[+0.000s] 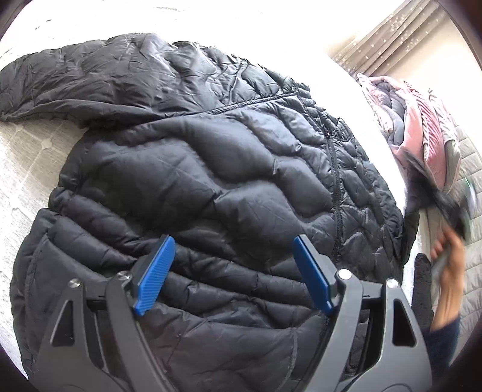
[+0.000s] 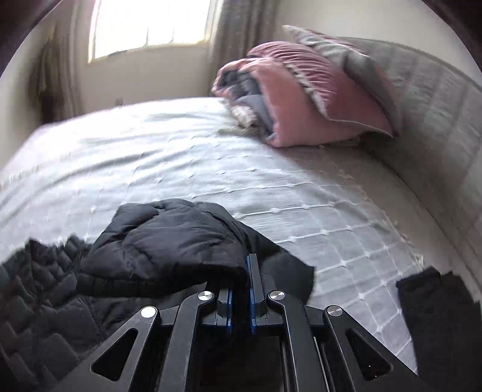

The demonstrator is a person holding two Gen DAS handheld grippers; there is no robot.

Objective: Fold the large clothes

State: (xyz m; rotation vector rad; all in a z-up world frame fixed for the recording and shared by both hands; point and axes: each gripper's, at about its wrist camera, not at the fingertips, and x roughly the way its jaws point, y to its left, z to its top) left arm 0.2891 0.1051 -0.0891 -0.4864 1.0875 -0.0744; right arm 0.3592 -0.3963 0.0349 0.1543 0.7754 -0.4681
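While puffy and quilted, the black jacket (image 1: pixel 195 169) lies crumpled.

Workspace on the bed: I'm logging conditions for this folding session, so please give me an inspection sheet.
Surface: pale quilted bedspread, bare toward the window.
Job's things: black quilted puffer jacket spread flat, zipper up; one sleeve lifted.
Clutter: pink and grey folded bedding by the headboard; dark cloth at the bed edge.
Grippers: left hand-held gripper open above the hem; right hand-held gripper shut on the sleeve.
Cables: nothing seen.
Surroundings: bright window, grey curtain.
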